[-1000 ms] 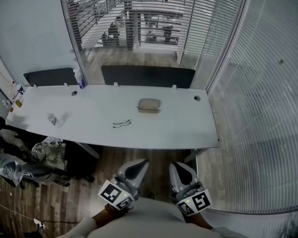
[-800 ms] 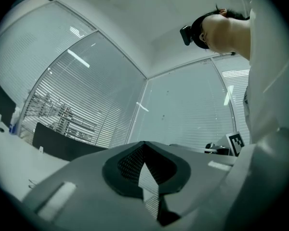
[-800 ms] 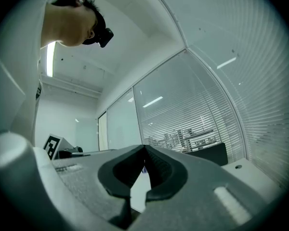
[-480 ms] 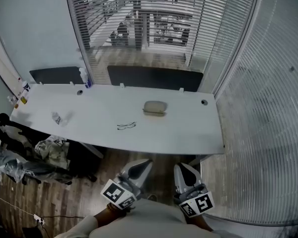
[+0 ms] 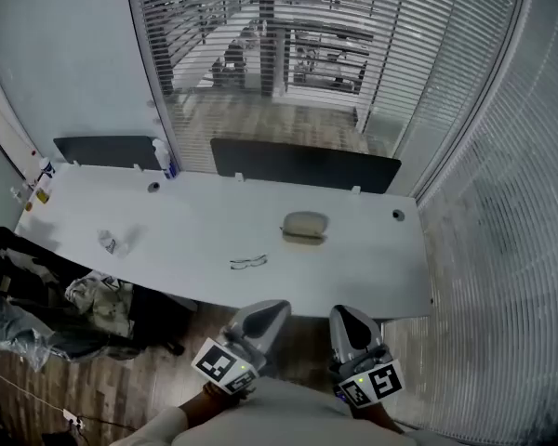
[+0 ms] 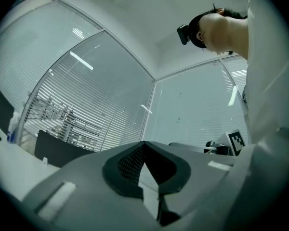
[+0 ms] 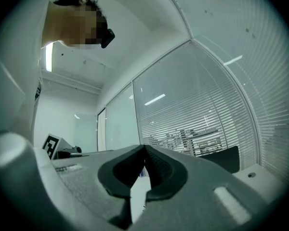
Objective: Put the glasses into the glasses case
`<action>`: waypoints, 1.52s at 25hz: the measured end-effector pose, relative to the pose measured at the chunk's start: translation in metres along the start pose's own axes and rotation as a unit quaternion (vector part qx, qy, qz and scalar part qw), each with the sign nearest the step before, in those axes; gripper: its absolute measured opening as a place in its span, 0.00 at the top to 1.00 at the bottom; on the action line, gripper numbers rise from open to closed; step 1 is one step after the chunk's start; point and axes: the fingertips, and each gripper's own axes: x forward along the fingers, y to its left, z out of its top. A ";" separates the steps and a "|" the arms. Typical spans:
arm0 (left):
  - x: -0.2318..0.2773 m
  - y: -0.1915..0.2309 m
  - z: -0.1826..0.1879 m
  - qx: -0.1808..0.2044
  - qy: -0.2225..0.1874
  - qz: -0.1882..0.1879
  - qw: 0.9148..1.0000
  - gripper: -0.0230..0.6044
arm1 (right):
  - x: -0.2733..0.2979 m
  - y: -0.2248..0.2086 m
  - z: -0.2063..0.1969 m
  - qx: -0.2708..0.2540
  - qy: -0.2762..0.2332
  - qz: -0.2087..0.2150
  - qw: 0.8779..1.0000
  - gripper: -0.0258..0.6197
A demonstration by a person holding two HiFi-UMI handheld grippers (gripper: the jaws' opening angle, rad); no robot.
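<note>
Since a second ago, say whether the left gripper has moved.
Yes. The left gripper has advanced toward the table; the floor gap to its near edge has closed.

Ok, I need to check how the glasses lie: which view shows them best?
The head view: the glasses lie on the white table, left of the glasses case. Neither gripper view shows them; both look toward the blinds.

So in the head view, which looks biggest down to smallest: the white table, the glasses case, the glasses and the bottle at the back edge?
1. white table, by far
2. glasses case
3. glasses and bottle: these look about alike, and the bottle sits farther from the camera, so I won't rank them.
</note>
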 end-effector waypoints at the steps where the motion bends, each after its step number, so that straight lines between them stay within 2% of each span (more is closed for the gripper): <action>1: 0.003 0.011 0.002 -0.002 -0.001 -0.001 1.000 0.96 | 0.013 -0.001 -0.002 -0.002 0.003 0.002 1.000 0.96; 7: 0.021 0.065 0.021 -0.001 -0.016 -0.011 1.000 0.96 | 0.079 -0.004 0.000 -0.023 -0.001 0.006 1.000 0.96; 13: 0.035 0.093 0.026 -0.004 -0.007 -0.027 1.000 0.96 | 0.105 -0.010 -0.010 -0.017 0.002 -0.015 1.000 0.96; 21: 0.054 0.102 0.018 -0.019 0.002 -0.032 0.999 0.96 | 0.111 -0.035 -0.007 -0.024 0.002 -0.030 0.999 0.96; 30: 0.066 0.098 0.014 -0.012 0.015 -0.031 0.999 0.96 | 0.112 -0.047 -0.006 -0.012 0.011 -0.024 1.000 0.96; 38: 0.060 0.102 0.005 -0.026 0.027 -0.003 0.999 0.96 | 0.112 -0.046 -0.019 0.003 0.034 -0.009 0.999 0.96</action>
